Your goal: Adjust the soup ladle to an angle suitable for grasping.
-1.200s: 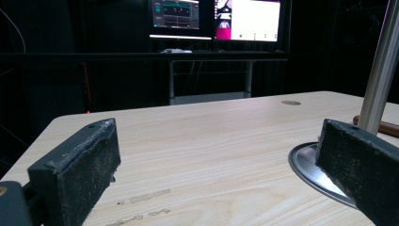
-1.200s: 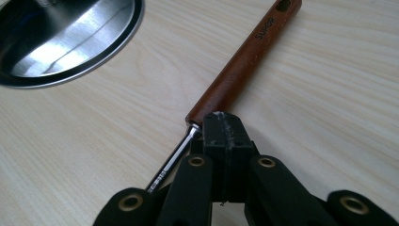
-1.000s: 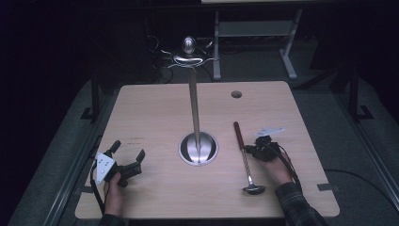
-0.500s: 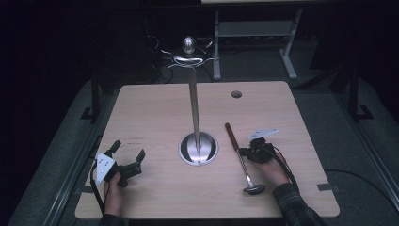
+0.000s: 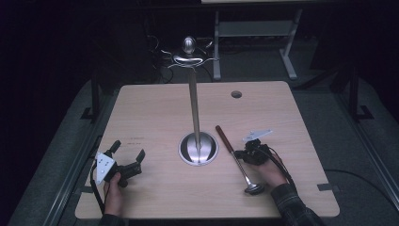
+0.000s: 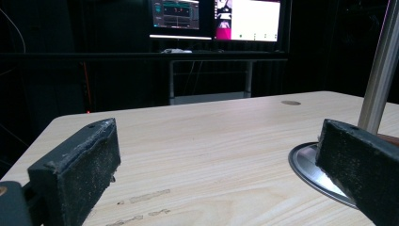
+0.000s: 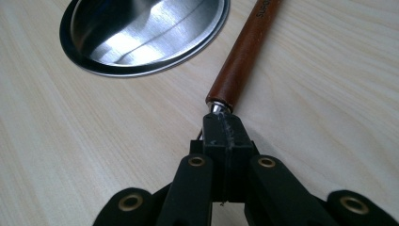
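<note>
Since the earlier high view, the ladle (image 5: 237,157) has swung: its wooden handle end has moved leftward, nearer the stand's round base (image 5: 198,149), while the bowl stays near the table's front edge. The left gripper has not shifted.

Nearest the person, the right gripper (image 5: 245,154) has its jaws clamped tight on the ladle's thin metal shank, right where the shank enters the brown wooden handle (image 7: 244,52); the right gripper view shows the two pads pressed together around it. The ladle's steel bowl (image 5: 254,189) lies close to the right hand. Also near the front edge, the left gripper (image 5: 127,160) rests with its jaws spread wide and nothing between them; its own view shows bare wood between the two pads (image 6: 77,174).

Farther out, the ladle's handle points up and away towards the base, its tip just beside it but apart. The upright pole (image 5: 194,108) rises from the base to a hook-ringed top (image 5: 189,59), beyond the table's (image 5: 150,108) far edge as seen from above.

The ladle looks stiff and fairly light, but bowl-heavy, so a grip on the slim polished shank could let it spin or droop. The wooden handle is thicker and less slippery; taking hold there, or at the junction as now, should steady it better.
</note>
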`<state>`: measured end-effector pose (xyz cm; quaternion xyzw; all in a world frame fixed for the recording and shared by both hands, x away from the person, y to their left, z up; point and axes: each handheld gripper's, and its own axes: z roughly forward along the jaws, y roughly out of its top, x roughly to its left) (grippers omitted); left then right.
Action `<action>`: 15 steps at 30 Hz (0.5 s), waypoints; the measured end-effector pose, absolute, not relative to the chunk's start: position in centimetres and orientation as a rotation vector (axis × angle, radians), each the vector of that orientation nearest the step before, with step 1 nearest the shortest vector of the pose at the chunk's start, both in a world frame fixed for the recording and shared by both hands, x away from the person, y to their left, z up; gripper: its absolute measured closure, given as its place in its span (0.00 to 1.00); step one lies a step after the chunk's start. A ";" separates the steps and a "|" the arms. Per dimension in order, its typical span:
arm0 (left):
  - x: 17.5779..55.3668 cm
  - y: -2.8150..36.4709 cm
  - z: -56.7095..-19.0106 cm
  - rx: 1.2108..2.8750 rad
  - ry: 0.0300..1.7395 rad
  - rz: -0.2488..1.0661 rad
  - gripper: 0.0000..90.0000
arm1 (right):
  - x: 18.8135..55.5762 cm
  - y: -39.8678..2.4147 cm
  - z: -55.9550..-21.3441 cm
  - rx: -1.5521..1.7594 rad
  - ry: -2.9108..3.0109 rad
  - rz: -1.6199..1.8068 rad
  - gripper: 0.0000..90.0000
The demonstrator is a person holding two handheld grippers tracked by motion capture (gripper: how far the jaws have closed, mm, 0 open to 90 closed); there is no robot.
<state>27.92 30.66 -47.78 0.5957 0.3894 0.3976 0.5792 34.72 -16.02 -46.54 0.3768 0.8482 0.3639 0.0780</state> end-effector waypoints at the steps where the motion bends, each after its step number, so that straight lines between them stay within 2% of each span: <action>1: 27.9 30.7 -47.8 1.393 0.911 0.930 0.00 | 34.7 -16.0 -46.5 1.121 2.541 1.087 1.00; 15: 27.9 30.6 -47.8 1.386 0.911 0.926 0.00 | 33.5 -16.8 -45.0 1.159 2.564 1.062 1.00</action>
